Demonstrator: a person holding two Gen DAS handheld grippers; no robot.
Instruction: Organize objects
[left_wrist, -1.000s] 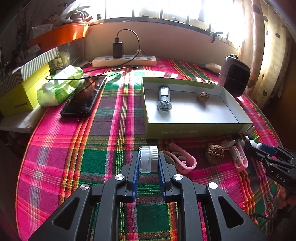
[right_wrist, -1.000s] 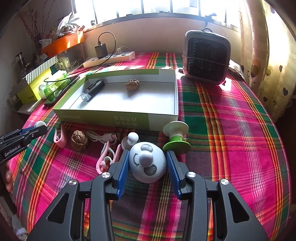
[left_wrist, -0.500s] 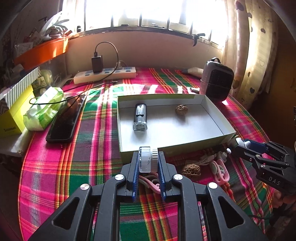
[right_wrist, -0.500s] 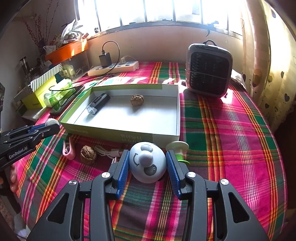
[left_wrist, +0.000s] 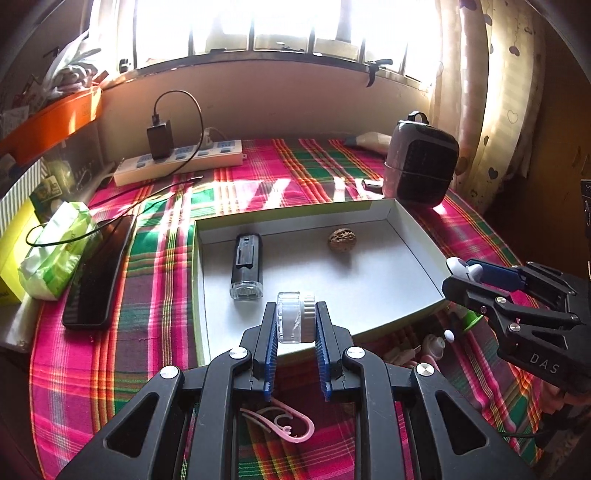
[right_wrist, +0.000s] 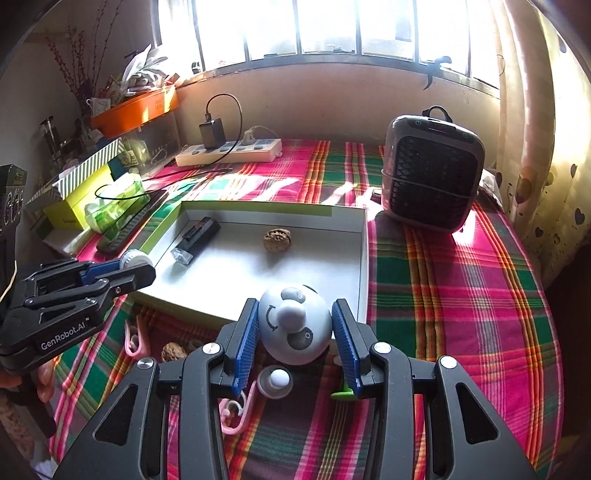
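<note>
My left gripper (left_wrist: 295, 320) is shut on a small clear jar with a white lid (left_wrist: 294, 316), held over the near edge of the open green-and-white box (left_wrist: 413, 236). In the right wrist view that left gripper (right_wrist: 136, 264) hangs at the box's left side. My right gripper (right_wrist: 295, 326) is shut on a pale blue round toy with a face (right_wrist: 293, 325), above the box's near rim (right_wrist: 364, 258). Inside the box lie a black flashlight (left_wrist: 246, 266) and a walnut (left_wrist: 341, 240). On the cloth below are a pink hook (left_wrist: 284, 424), another walnut (right_wrist: 173, 350) and a green-and-white spool (right_wrist: 343, 393).
A grey space heater (right_wrist: 432, 173) stands behind the box at the right. A power strip with charger (left_wrist: 177, 162) lies at the back, a black phone (left_wrist: 99, 269) and a green tissue pack (left_wrist: 55, 254) at the left. The plaid tablecloth (right_wrist: 461, 295) spreads to the right.
Both grippers rose and moved forward with their loads, from over the cloth in front of the box to its near edge. The loose items on the cloth now lie beneath them.
</note>
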